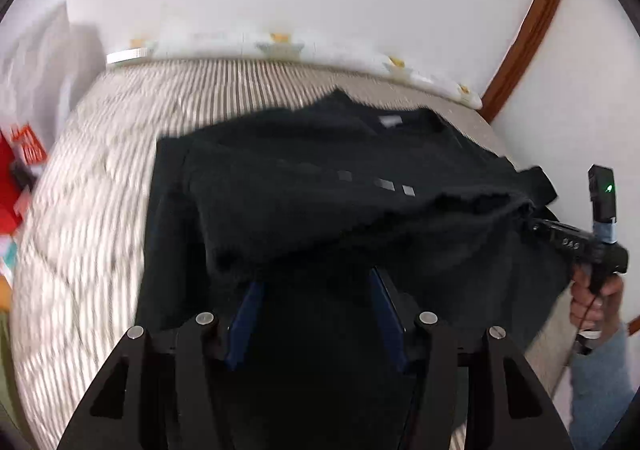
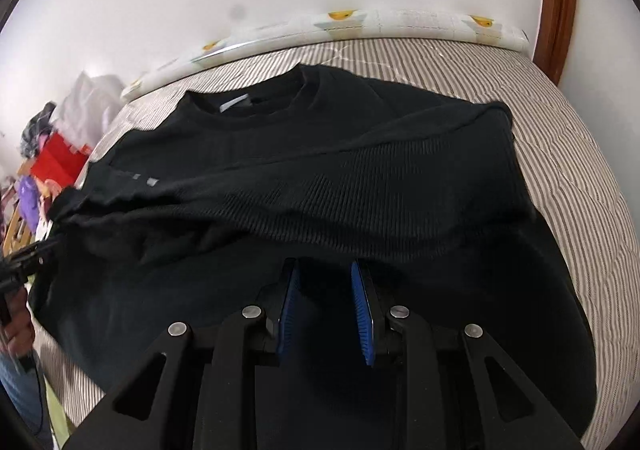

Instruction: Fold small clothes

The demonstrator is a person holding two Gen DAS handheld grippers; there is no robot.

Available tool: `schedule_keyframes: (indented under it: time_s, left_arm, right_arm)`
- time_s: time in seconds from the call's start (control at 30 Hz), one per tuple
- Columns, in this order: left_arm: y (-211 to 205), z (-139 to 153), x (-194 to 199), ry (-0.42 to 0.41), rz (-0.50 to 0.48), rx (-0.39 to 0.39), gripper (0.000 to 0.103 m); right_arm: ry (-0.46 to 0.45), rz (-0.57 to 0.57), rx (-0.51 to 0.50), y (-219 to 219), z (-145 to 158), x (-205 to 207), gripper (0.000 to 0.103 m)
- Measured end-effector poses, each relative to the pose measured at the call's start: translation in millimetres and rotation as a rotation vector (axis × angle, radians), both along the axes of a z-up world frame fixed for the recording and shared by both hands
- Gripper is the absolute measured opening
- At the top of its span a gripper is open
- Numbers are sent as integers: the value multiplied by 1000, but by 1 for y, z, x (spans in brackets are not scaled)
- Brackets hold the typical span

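Note:
A black T-shirt (image 1: pixel 320 178) lies on a striped bedspread (image 1: pixel 100 190), its lower part lifted and folded up toward the collar. In the right wrist view the shirt (image 2: pixel 320 154) shows its collar and white label at the far side. My left gripper (image 1: pixel 314 270) holds the raised hem; its fingertips are hidden under the cloth fold, the blue pads (image 1: pixel 244 322) standing apart. My right gripper (image 2: pixel 326 266) grips the same hem, blue pads (image 2: pixel 362 314) partly apart, tips hidden in cloth. It also shows in the left wrist view (image 1: pixel 532 222), pinching the hem.
White wall behind the bed. A patterned white cushion strip (image 2: pixel 360 26) runs along the far bed edge. A brown wooden frame (image 1: pixel 532 22) stands at right. Red box and piled clothes (image 2: pixel 56 158) lie left of the bed.

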State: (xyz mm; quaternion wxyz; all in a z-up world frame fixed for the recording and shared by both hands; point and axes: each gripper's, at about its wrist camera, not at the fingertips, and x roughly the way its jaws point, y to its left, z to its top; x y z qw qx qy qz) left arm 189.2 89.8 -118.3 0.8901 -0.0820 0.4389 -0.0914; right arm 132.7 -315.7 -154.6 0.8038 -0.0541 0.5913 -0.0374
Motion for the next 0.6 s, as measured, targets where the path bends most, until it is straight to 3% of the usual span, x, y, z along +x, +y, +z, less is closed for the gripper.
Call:
schedule_keyframes:
  time_s: [0.17, 0.27, 0.33, 0.47, 0.6]
  left_arm:
    - [18, 10, 36, -47, 95, 42, 52]
    - [37, 11, 51, -31, 161, 17, 51]
    - [46, 13, 53, -32, 172, 7, 51]
    - [57, 7, 52, -15, 184, 54, 51]
    - [60, -8, 58, 34, 169, 61, 51]
  right_arm:
    - [-131, -49, 28, -13, 14, 37, 24]
    - [-123, -90, 40, -26, 10, 67, 23]
    - [-120, -105, -21, -33, 6, 81, 24]
    - [-117, -82, -85, -45, 9, 86, 28]
    - [-92, -71, -76, -58, 6, 90, 34]
